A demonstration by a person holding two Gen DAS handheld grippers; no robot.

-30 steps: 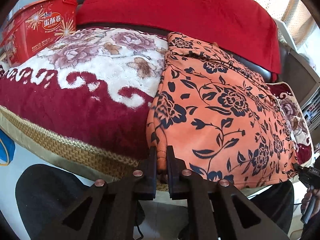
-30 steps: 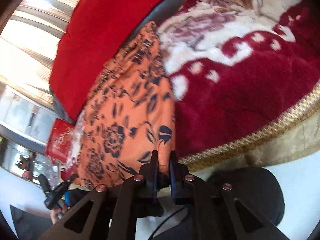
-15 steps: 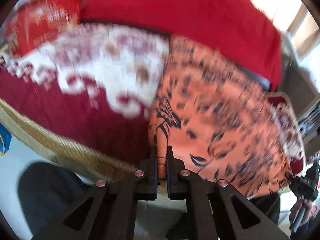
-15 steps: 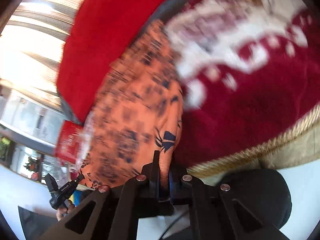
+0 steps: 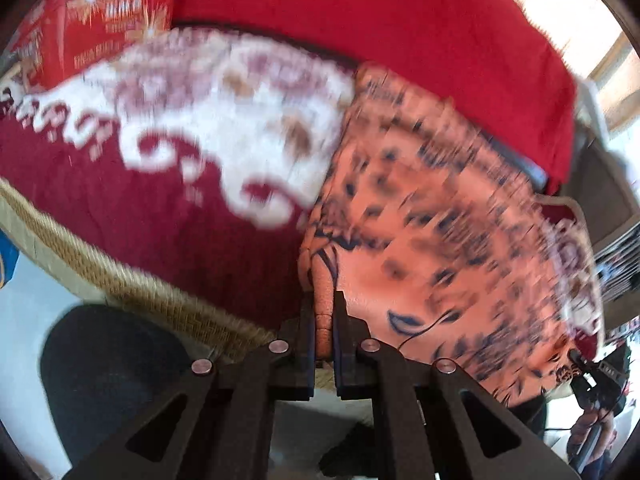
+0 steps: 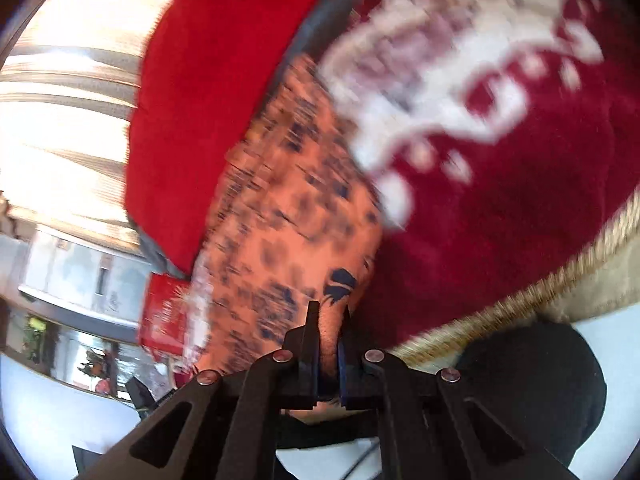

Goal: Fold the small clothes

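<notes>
A: Reading which step here?

B: Looking like the start of the first fold. Gripping both near corners of the orange floral garment (image 5: pixel 440 240) on the hem side, right at the front edge of the sofa seat (image 5: pixel 160 208).

A: Doing what with the fingers?

B: Pinching on both sides. On the left gripper (image 5: pixel 324 304): clamping a bunched ridge of fabric at the near left corner, with fingers almost together. On the right gripper (image 6: pixel 330 316): biting the near right corner with the same narrow pinch.

A: Lying where otherwise?

B: Spreading flat over the right-hand half of the seat. Running from the front edge back to the backrest, ending just below the red cloth (image 5: pixel 400 28). Sitting slightly proud of the seat at the pinched corners only, going by that ridge. Blurring heavily in both views, so not trusting finer detail.

A: Needing what for the next move?

B: Probably carrying both corners up and away toward the back edge, then laying the hem over the far end. Calling for level, matched travel on both hands to keep the fold line square. Also needing enough lift to avoid dragging the lower layer across the plush. Watching for slip, given a thin pinch on loose fabric.
</notes>
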